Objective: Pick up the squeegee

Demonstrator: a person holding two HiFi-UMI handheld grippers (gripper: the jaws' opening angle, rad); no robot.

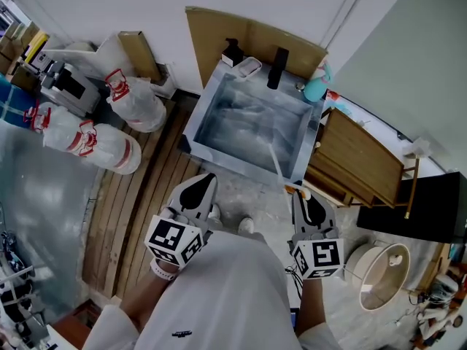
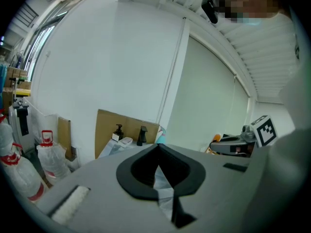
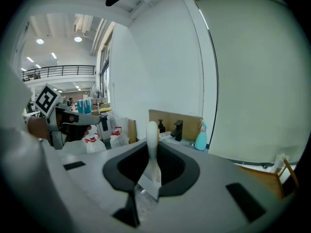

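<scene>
My right gripper (image 1: 298, 193) is shut on a white squeegee (image 1: 275, 159), whose long handle slants up over the near corner of the steel sink (image 1: 195, 122). In the right gripper view the squeegee (image 3: 152, 130) stands upright between the jaws of the right gripper (image 3: 152, 152), its blade end down by the pads. My left gripper (image 1: 206, 177) hangs level with it on the left, shut and holding nothing. The left gripper view shows the left gripper (image 2: 158, 148) with its tips together and only a thin slit below them.
A black faucet (image 1: 277, 68), a soap dispenser (image 1: 233, 52) and a blue spray bottle (image 1: 315, 87) line the sink's back edge. A wooden rack (image 1: 357, 159) stands to the right, a white bucket (image 1: 379, 272) below it. Tied white bags (image 1: 135, 100) lie at the left on wooden slats (image 1: 146, 195).
</scene>
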